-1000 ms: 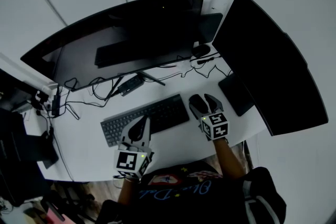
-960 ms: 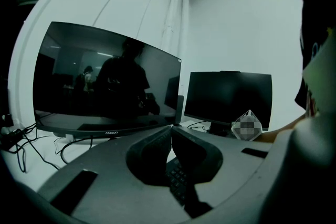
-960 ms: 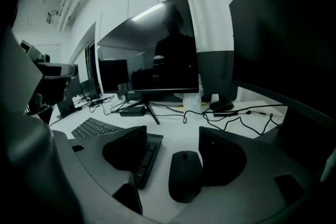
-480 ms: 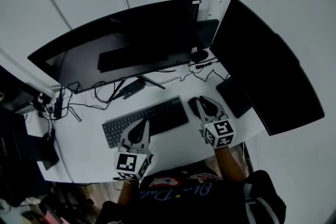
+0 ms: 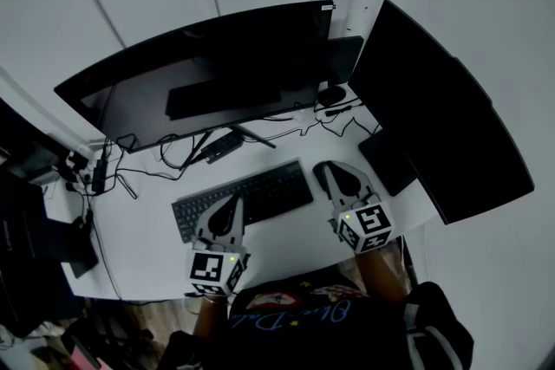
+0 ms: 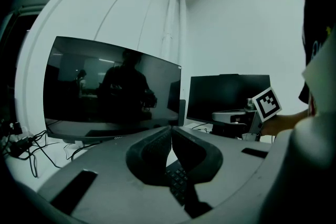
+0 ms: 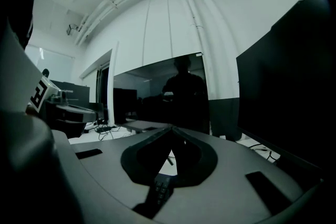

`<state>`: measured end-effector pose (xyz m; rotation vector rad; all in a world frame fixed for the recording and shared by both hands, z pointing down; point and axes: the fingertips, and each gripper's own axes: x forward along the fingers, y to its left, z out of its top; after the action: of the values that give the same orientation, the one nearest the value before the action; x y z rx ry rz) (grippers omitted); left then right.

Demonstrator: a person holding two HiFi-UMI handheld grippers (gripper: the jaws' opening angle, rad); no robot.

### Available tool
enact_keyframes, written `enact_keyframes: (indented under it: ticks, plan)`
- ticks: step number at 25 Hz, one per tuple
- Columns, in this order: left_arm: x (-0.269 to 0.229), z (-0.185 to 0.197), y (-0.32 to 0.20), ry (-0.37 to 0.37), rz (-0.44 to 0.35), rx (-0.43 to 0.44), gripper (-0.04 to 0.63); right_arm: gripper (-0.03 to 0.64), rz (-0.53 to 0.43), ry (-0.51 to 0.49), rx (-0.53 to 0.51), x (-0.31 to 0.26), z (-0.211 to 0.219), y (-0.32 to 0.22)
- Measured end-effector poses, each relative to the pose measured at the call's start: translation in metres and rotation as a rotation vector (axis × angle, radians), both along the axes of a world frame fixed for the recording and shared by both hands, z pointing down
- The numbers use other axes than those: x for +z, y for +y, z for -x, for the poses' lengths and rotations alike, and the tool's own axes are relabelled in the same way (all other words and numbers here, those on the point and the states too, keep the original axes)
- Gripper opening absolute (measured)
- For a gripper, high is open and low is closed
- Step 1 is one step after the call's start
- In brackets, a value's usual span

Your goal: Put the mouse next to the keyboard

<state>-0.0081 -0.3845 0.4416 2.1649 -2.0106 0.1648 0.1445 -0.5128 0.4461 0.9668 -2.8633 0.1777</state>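
White desk (image 5: 143,243) carries a black keyboard (image 5: 260,193), and the mouse (image 5: 320,176), a low dark rounded oval, lies just beside the keyboard's right end, partly hidden by the right gripper (image 5: 340,169), whose jaws have just closed on nothing, while the left gripper (image 5: 236,200), jaws together and empty, hangs over the keyboard's near edge.

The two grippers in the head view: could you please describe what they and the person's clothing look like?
The left gripper and right gripper match: grey bodies, each carrying a white cube printed with black square markers, with a small green light beside it. Each claw has two dark, curved, ribbed fingers. The person wears a dark top with light lettering.
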Motion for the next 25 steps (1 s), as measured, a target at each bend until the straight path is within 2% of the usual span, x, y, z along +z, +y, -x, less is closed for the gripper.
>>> enact_keyframes:
  ticks: [7,25]
  plan:
    - [0.002,0.005,0.009,0.012,0.01,-0.022,0.003,-0.002,0.003,0.016,-0.043,0.001,0.014,0.013]
    - [0.002,0.012,0.013,0.008,-0.006,-0.038,0.003,-0.003,-0.002,0.042,-0.058,0.003,0.02,0.016]
